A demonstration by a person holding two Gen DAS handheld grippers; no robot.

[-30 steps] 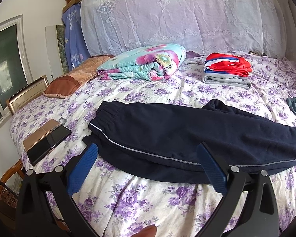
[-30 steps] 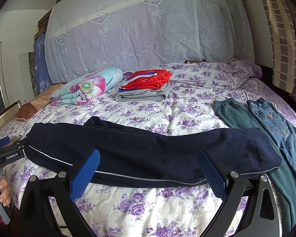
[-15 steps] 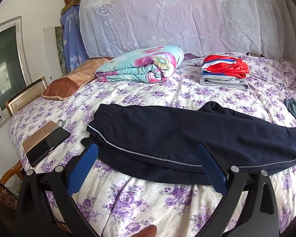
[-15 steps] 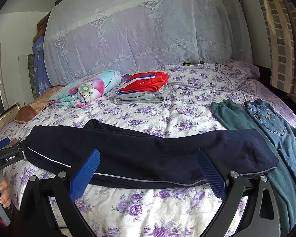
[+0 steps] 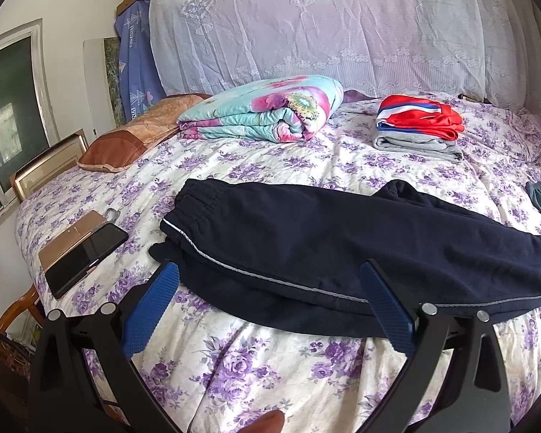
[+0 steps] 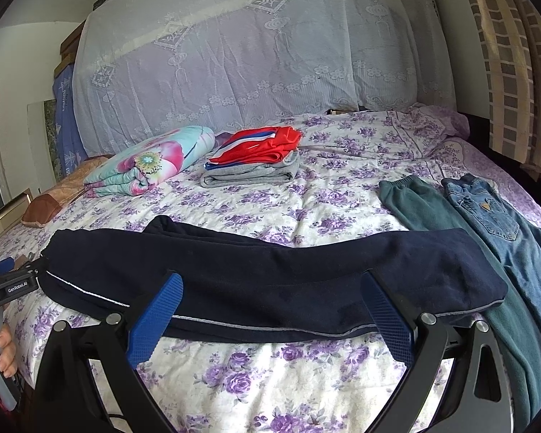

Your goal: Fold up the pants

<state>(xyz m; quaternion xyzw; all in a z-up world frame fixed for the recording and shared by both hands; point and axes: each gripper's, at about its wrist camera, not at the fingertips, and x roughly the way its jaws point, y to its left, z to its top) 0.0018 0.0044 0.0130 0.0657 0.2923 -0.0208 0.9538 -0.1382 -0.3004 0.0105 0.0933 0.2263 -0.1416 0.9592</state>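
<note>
Navy pants unmoved on bed, both claws as before

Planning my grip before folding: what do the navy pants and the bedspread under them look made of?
The navy pants look like thick matte fleece or sweatshirt knit: soft fuzzy surface, rounded folds, pale piping along the seam. The floral bedspread looks like thin woven cotton, puckered as if quilted; I can't be sure.

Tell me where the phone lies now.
In the left wrist view, the phone lies at the bed's left edge, left of the navy pants waistband.
</note>
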